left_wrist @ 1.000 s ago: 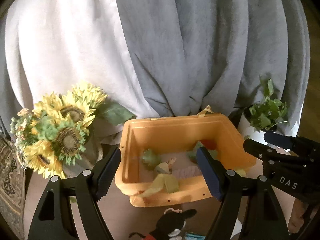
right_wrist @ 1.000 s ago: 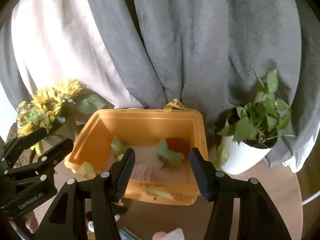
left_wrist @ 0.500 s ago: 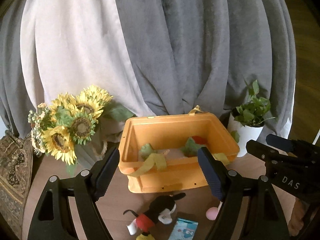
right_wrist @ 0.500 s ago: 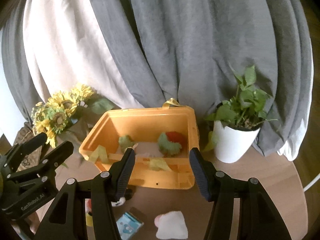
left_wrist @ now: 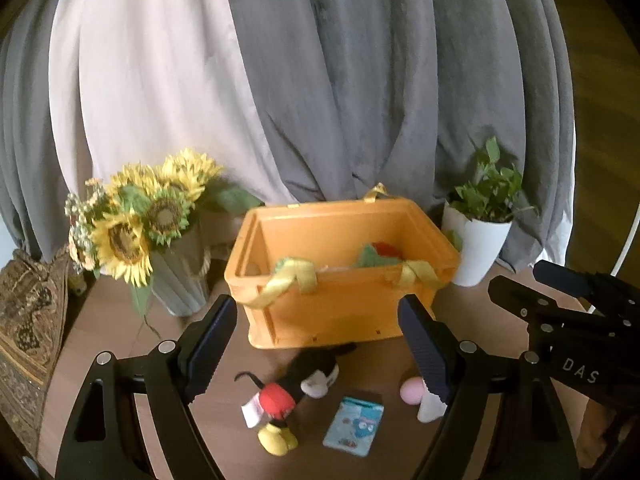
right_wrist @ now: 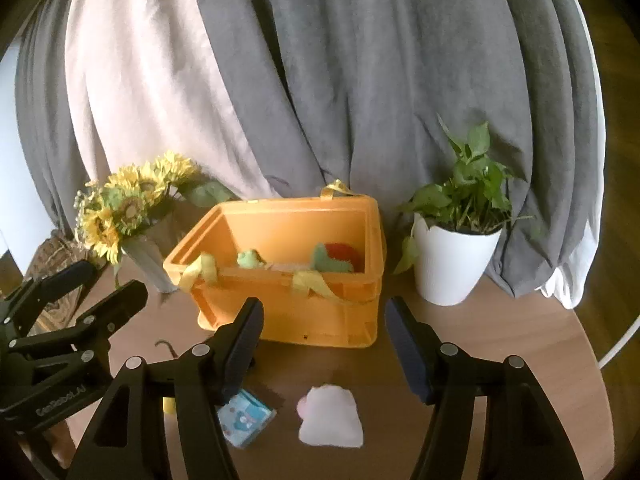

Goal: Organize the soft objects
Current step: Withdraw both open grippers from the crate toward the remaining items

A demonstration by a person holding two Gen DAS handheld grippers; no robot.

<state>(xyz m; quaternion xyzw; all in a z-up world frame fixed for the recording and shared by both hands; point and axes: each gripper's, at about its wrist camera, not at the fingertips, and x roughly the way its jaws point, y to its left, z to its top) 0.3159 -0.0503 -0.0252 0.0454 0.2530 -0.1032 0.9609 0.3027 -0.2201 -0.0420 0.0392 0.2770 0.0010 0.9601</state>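
Nearest us, left gripper [left_wrist: 318, 350] and right gripper [right_wrist: 324, 344] hold nothing; both jaws are opening. Between them on the round brown wooden table [right_wrist: 500, 360] lie a black-and-red plush mouse [left_wrist: 294, 390], a small blue printed packet [left_wrist: 354, 426] and a white-and-pink plush [right_wrist: 330, 416]. We judge these light and squashy; pinch the mouse at its red middle. Beyond stands the orange plastic crate [left_wrist: 332, 308], plush inside, then grey and white curtains [right_wrist: 360, 80].
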